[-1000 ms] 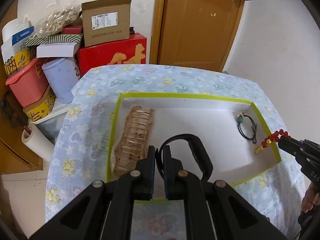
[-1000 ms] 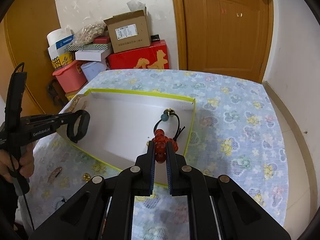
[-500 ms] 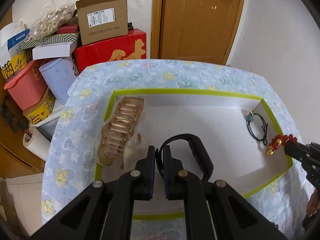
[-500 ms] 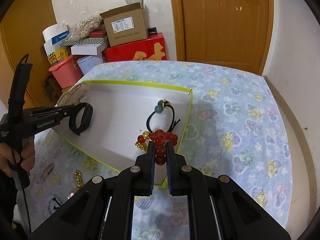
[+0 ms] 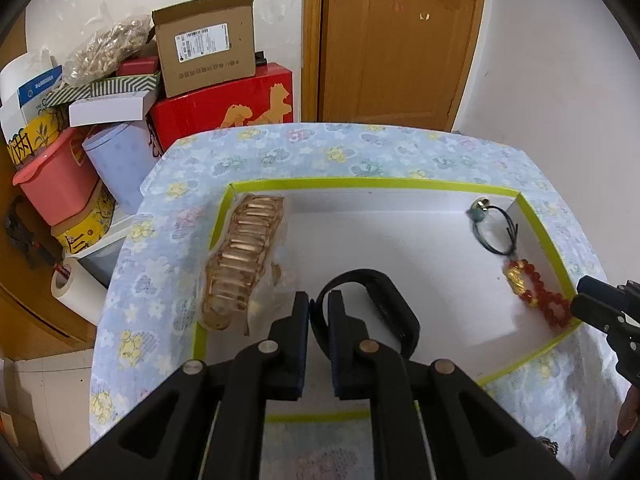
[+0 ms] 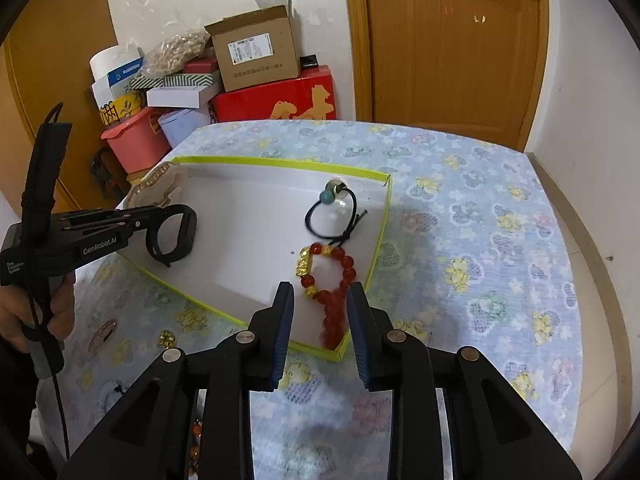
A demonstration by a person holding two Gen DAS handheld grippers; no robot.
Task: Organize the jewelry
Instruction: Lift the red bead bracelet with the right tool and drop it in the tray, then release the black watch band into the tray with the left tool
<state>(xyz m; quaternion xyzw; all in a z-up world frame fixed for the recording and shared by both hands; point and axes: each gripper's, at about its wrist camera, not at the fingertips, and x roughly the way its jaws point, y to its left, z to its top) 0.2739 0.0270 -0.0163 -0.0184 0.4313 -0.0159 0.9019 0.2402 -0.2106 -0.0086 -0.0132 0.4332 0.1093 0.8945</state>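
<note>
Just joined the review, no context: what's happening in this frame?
A person is sorting jewelry into a white tray with a yellow-green rim using two handheld claws. The right claw has just been opening; the red bead bracelet with gold charms now lies in the tray's corner, no longer pinched. The left claw grips a black band over the tray, its jaws just starting to part. A black cord bracelet and a gold link bracelet already lie inside.

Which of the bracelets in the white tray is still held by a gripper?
The black band, pinched by the left gripper. The red bead bracelet lies loose.
</note>
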